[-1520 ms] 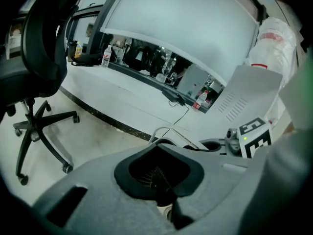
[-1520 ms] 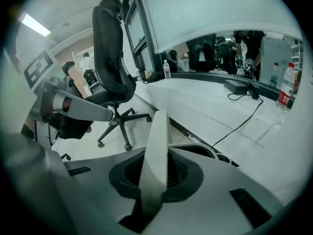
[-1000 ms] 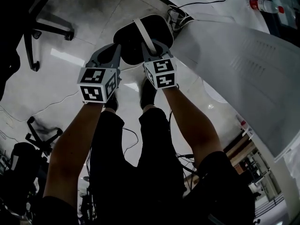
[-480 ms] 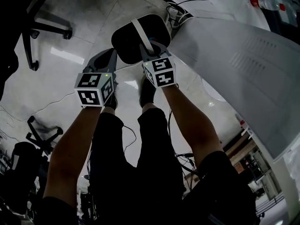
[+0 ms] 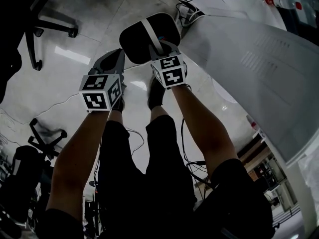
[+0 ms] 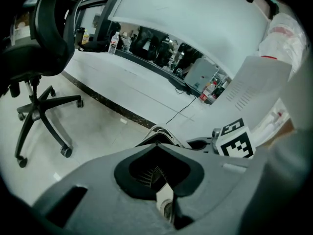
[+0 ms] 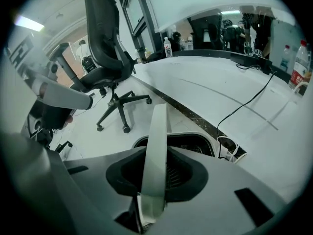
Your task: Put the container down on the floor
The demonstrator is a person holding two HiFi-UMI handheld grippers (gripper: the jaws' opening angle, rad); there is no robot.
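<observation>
Found container (image 5: 135,43) resting on floor (image 5: 94,29) beside white desk (image 5: 249,68). Noted its white handle (image 7: 154,146) between right gripper (image 7: 156,176) jaws, just eased apart, pads clear of it. Recorded left gripper (image 6: 157,176) clenched, empty, alongside.

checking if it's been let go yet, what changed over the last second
The right gripper has just been opening its jaws, loosening on the container's white handle, which is still between them. The container and the right gripper sit slightly higher in the head view. The left gripper stays beside the container, holding nothing.
</observation>
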